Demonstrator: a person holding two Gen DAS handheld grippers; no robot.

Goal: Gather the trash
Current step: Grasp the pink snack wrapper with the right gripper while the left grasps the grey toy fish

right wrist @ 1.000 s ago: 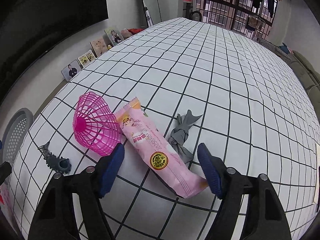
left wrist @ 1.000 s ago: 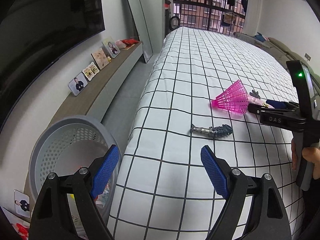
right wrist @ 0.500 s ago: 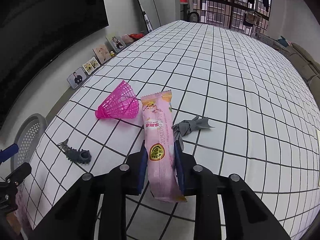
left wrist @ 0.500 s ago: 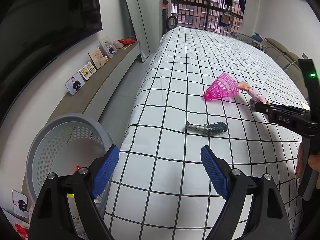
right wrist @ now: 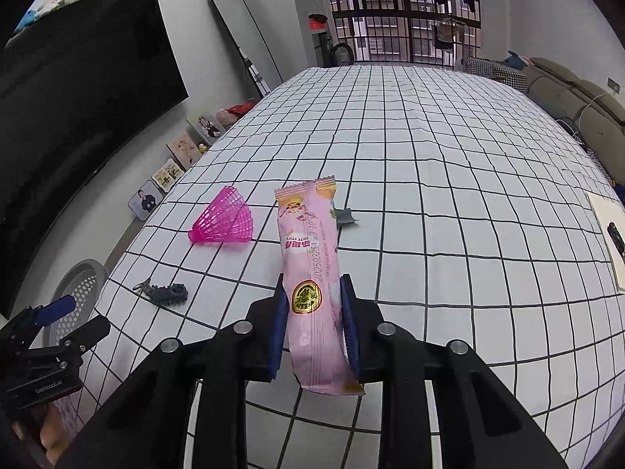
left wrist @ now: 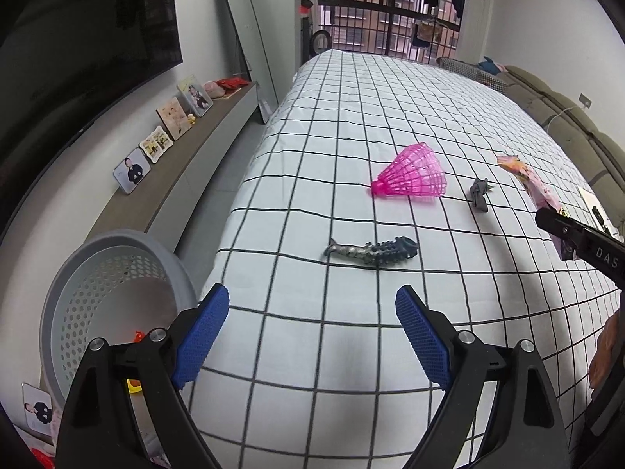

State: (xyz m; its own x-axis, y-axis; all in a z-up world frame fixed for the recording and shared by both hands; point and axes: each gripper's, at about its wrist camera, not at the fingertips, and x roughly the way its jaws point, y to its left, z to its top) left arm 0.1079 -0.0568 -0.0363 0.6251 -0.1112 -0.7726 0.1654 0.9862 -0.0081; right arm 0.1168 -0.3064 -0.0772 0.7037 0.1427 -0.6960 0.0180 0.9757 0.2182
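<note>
My right gripper (right wrist: 314, 328) is shut on a pink snack wrapper (right wrist: 310, 273) and holds it lifted above the checked bed; the wrapper also shows in the left wrist view (left wrist: 533, 185). My left gripper (left wrist: 308, 336) is open and empty over the bed's near edge. A pink plastic shuttlecock (left wrist: 414, 178) (right wrist: 224, 221), a dark toothed scrap (left wrist: 371, 252) (right wrist: 164, 293) and a grey crumpled scrap (left wrist: 479, 195) (right wrist: 345, 217) lie on the bed. A grey perforated basket (left wrist: 109, 297) (right wrist: 80, 285) stands on the floor to the left.
The white grid-patterned bed (left wrist: 390, 117) fills the middle. A low shelf (left wrist: 187, 164) with photo frames runs along the left wall under a dark TV (right wrist: 78, 78). A mirror (left wrist: 246, 51) leans at the back. A sofa (left wrist: 566, 117) is at the right.
My right gripper closed on the pink wrapper and lifted it off the bed. The left gripper shifted slightly right over the bed edge and stayed open.
</note>
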